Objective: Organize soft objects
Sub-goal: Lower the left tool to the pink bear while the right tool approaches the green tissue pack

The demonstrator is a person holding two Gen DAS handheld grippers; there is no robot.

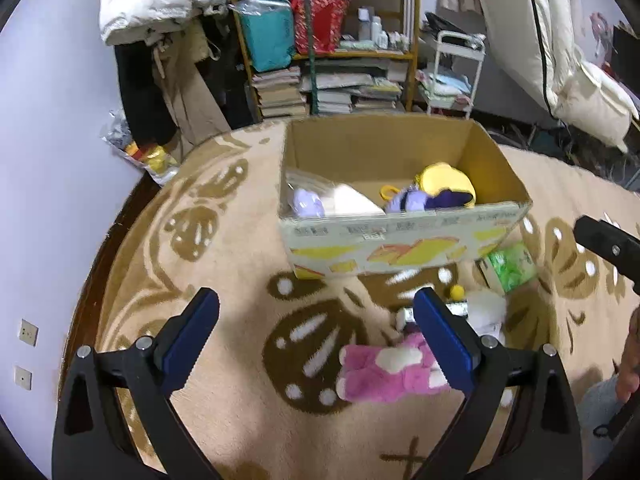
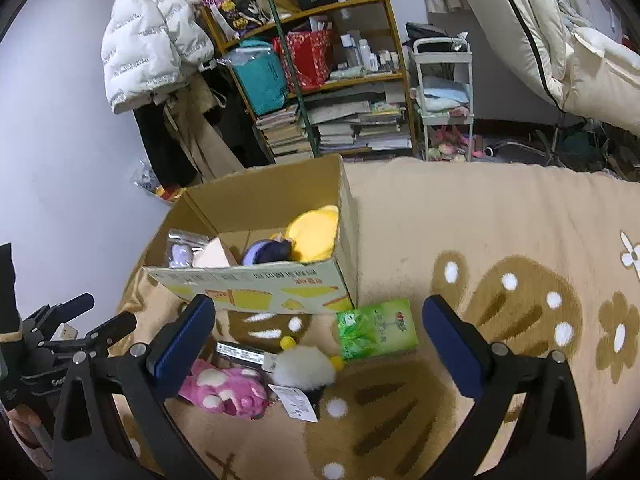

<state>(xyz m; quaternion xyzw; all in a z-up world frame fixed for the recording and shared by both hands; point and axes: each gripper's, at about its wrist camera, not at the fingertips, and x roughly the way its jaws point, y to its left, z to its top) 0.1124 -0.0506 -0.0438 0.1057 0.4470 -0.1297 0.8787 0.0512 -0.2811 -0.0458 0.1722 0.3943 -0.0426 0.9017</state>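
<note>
An open cardboard box [image 1: 400, 248] [image 2: 256, 296] stands on the beige rug and holds a yellow plush [image 1: 444, 182] [image 2: 314, 232], a purple plush [image 1: 412, 200] [image 2: 266, 252] and a bagged lilac item [image 1: 306, 202] [image 2: 180, 256]. In front of it lie a pink plush [image 1: 384, 372] [image 2: 224, 388], a white fluffy toy with yellow pompoms [image 1: 486, 308] [image 2: 306, 366] and a green tissue pack [image 1: 510, 266] [image 2: 376, 328]. My left gripper [image 1: 316, 336] is open and empty, just left of the pink plush. My right gripper [image 2: 320, 340] is open and empty above the white toy.
A flower-patterned rug [image 2: 500, 240] covers the floor. Behind the box stand a cluttered bookshelf [image 1: 332, 40] [image 2: 320, 72], hanging coats [image 1: 152, 0], a white trolley [image 2: 444, 100] and bedding [image 2: 560, 32]. A wall [image 1: 48, 160] is at left.
</note>
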